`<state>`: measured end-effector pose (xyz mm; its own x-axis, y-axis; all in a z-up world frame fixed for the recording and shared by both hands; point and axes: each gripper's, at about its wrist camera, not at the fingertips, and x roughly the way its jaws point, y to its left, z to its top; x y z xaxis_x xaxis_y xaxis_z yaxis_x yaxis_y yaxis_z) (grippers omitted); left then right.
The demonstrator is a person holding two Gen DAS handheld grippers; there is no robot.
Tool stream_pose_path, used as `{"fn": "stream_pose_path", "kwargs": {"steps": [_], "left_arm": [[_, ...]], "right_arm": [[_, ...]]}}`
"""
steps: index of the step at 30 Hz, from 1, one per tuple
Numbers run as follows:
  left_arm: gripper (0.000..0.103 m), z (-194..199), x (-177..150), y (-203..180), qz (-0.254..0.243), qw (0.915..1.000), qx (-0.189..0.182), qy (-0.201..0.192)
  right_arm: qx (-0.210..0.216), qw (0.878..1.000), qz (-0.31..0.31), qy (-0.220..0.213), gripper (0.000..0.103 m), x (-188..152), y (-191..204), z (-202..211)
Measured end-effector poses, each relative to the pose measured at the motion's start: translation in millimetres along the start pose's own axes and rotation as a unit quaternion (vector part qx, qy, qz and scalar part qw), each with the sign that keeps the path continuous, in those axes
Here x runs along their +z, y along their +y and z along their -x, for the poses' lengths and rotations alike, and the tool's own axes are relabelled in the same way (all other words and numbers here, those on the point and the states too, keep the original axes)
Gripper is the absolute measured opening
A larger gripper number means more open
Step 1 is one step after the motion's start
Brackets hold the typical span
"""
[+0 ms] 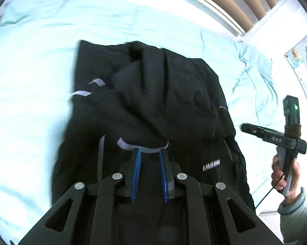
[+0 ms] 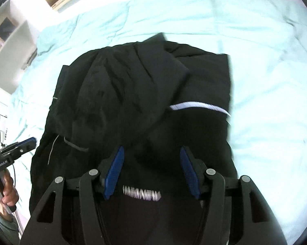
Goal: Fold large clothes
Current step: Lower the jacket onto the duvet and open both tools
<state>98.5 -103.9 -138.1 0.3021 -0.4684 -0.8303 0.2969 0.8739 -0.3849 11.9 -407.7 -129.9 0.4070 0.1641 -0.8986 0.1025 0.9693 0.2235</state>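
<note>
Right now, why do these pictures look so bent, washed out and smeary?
Left wrist view: fisheye lens bows the headboard; the bed sheet glares nearly white; the black jacket loses detail, its edges motion-blurred. Right wrist view: same curved rim, bright sheet, and the jacket's white lettering is smeared unreadable.

The white lettering on the black jacket, lying between the right gripper's fingers, is smeared past reading. The jacket's near hem drops out of sight behind both gripper bodies. Ahead of the left gripper's fingertips, the grey cuff band hides whatever fabric they pinch.
</note>
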Motion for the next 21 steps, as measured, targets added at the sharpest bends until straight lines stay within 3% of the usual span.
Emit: {"fn": "stream_pose_path", "kwargs": {"steps": [3,10,17,18,20,21], "left_arm": [[0.019,30.2,-30.5,11.2,0.024,0.9995,0.018,-0.012],[0.019,83.8,-100.1,42.4,0.099,0.994,0.029,-0.036],[0.02,100.4,-138.2,64.9,0.143,0.9882,0.048,-0.028],[0.022,102.3,-141.8,65.9,0.144,0.9879,0.05,-0.027],[0.036,105.0,-148.1,70.1,0.15,0.9867,0.059,-0.019],[0.049,105.9,-152.7,73.8,0.158,0.985,0.068,-0.012]], "right_arm": [[-0.01,1.0,-0.027,-0.004,0.071,-27.4,-15.6,16.3],[-0.022,0.998,-0.059,0.001,0.072,-84.7,-46.8,58.5],[-0.03,0.997,-0.076,0.013,0.072,-132.7,-62.0,79.1],[-0.031,0.996,-0.079,0.016,0.072,-138.5,-63.5,80.2],[-0.034,0.996,-0.084,0.024,0.072,-150.1,-67.1,81.9],[-0.036,0.995,-0.087,0.028,0.072,-156.1,-68.7,82.5]]}}
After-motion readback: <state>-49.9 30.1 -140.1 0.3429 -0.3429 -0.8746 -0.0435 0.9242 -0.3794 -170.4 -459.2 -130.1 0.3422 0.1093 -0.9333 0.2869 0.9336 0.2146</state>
